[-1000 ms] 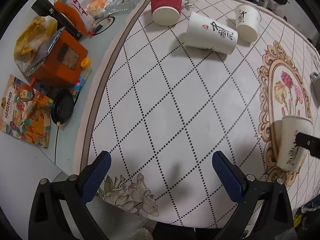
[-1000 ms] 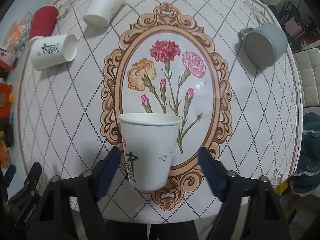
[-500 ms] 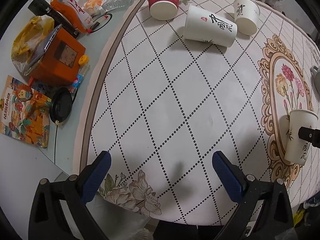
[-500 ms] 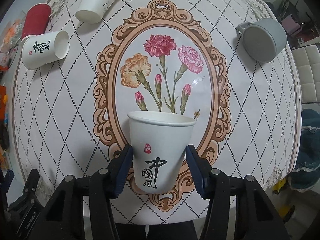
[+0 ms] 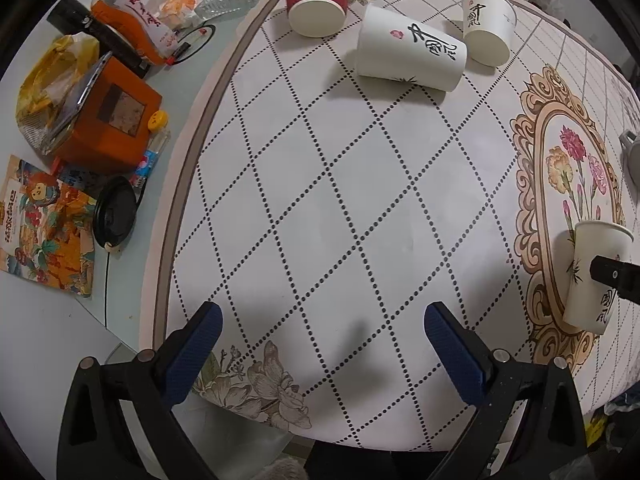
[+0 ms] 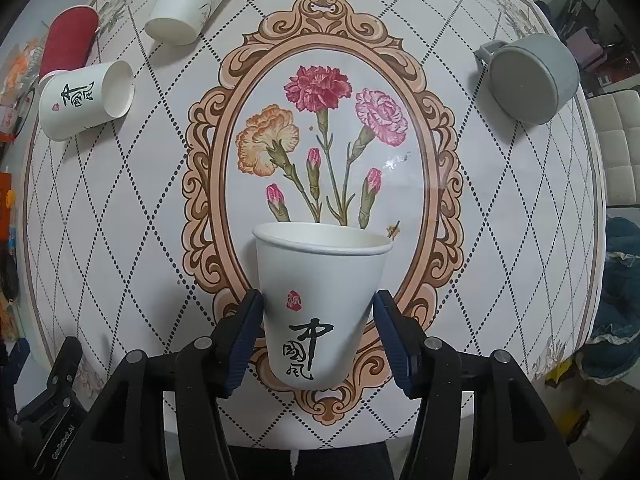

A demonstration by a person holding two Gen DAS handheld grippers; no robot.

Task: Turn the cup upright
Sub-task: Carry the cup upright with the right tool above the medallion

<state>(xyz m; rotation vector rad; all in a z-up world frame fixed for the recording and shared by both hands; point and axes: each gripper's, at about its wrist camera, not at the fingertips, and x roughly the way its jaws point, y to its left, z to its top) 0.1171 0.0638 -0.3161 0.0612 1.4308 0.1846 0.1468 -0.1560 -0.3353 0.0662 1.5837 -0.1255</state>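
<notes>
Between the two blue fingers of the right gripper (image 6: 318, 336) stands a white paper cup with black brush writing and a small red stamp (image 6: 320, 304). Its open mouth faces up and its narrow bottom points down. The fingers are pressed on its two sides, low on the cup, so they are clamped on it. The cup sits over the bottom part of the oval flower picture with a curly brown frame (image 6: 328, 140) printed on the round white counter with dotted diamond lines (image 5: 328, 184). I cannot tell if the cup's bottom touches the counter. From the left wrist view, the same cup shows at the far right edge (image 5: 596, 276). The left gripper (image 5: 320, 344) hangs over the near edge of the counter with its blue fingers wide apart and nothing between them. Far back lie a red ribbed paper cup on its side (image 5: 316, 0), another white paper cup with writing on its side (image 5: 412, 54), and a third white paper cup (image 5: 486, 28). A grey mug lying on its side (image 6: 528, 80) is off to the right.
</notes>
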